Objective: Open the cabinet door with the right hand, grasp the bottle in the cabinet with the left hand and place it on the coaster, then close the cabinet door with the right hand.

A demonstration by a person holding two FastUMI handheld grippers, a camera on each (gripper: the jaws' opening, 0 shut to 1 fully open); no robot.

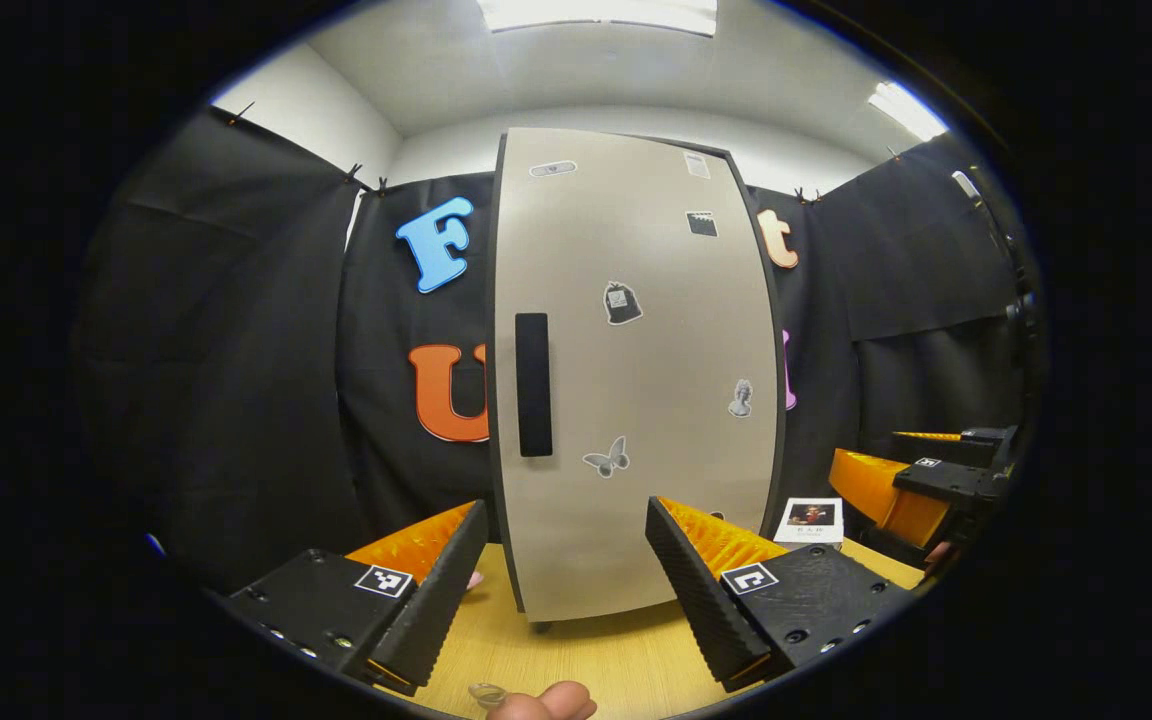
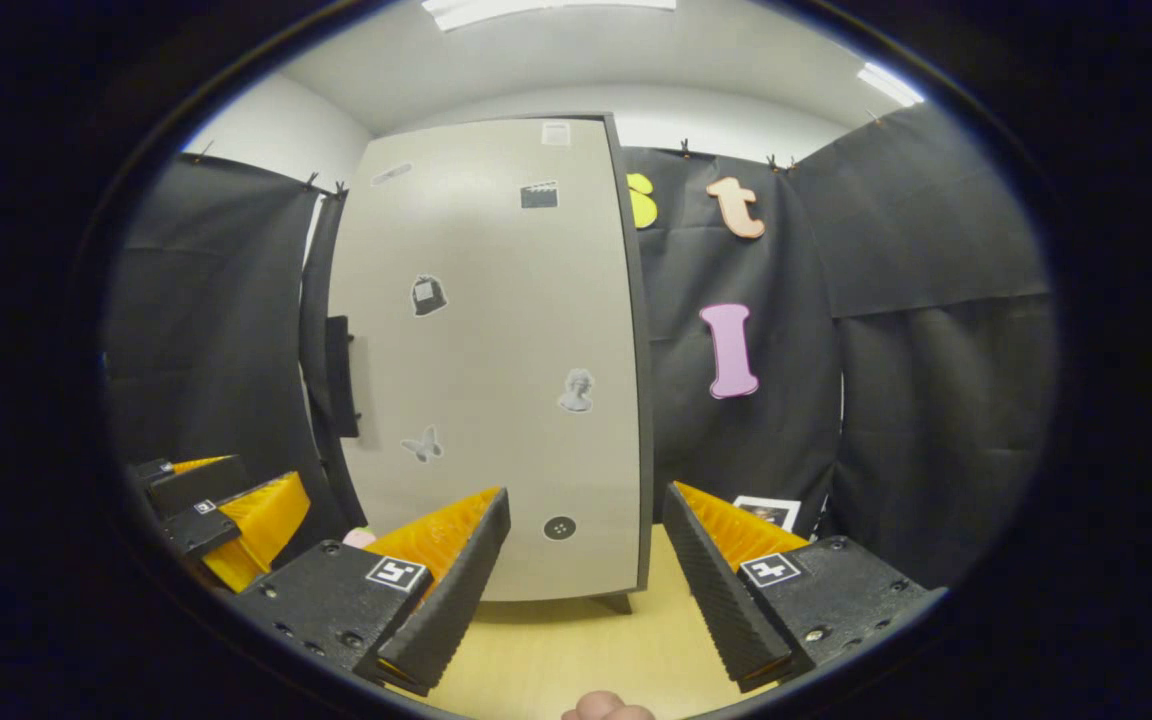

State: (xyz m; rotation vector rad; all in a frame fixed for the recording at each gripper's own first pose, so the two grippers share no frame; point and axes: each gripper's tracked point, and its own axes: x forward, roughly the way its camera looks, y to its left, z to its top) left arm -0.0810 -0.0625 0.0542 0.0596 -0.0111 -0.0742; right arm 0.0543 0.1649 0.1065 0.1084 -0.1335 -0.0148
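Note:
A tall grey cabinet (image 1: 636, 380) stands on the wooden table with its door shut, stickers dotted over the front. Its black vertical handle (image 1: 534, 385) runs along the door's left edge, also seen as the handle (image 2: 339, 375) in the right gripper view. My left gripper (image 1: 566, 510) is open and empty, facing the door a short way off. My right gripper (image 2: 586, 493) is open too, in front of the door's right half (image 2: 496, 350). The bottle is hidden behind the door. A white square card with a picture (image 1: 811, 520), perhaps the coaster, lies right of the cabinet.
The right gripper (image 1: 921, 480) shows at the far right of the left gripper view, and the left gripper (image 2: 221, 515) at the lower left of the right gripper view. A small pink thing (image 1: 476, 578) lies by the cabinet's left foot. Light wooden tabletop (image 1: 596, 660) stretches before the cabinet.

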